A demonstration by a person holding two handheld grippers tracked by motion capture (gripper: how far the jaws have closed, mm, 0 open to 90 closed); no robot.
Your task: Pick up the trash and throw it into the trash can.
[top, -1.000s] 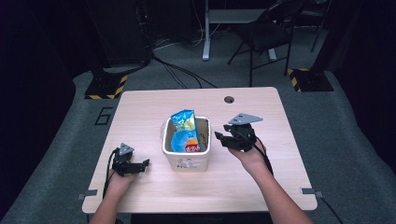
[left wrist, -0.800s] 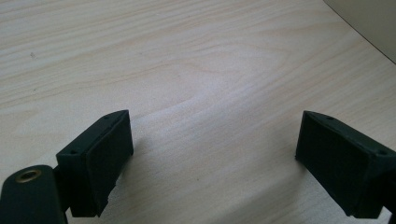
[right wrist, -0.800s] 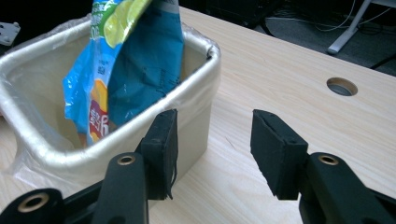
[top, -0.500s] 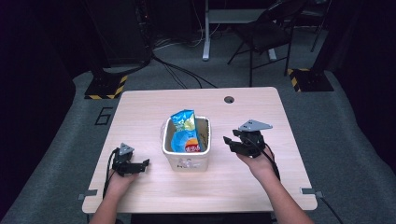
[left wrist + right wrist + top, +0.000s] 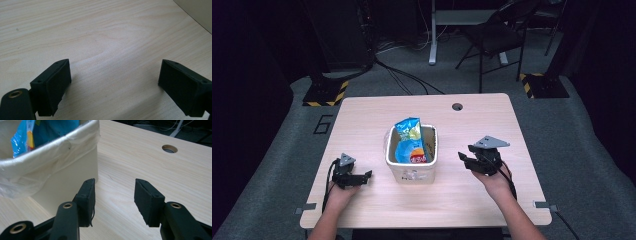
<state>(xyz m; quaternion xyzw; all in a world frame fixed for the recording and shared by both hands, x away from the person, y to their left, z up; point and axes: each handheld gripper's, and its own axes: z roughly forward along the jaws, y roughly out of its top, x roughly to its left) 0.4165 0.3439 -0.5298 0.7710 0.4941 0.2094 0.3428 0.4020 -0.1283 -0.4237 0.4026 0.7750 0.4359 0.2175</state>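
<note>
The blue chip bag [image 5: 408, 141] already stands inside the white bin [image 5: 411, 172] in the middle of the table [image 5: 367, 107], so the putting-in part looks done. Both the left gripper [image 5: 368, 174] and the right gripper [image 5: 461, 157] are spread wide and hold nothing (one on each side of the bin). There is lots of bare table toward every edge.

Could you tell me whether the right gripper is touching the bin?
Apart. In the right gripper view, the right gripper stands open with bare table between its jaws, and the bin sits beyond and beside them, with wood showing in between.
</note>
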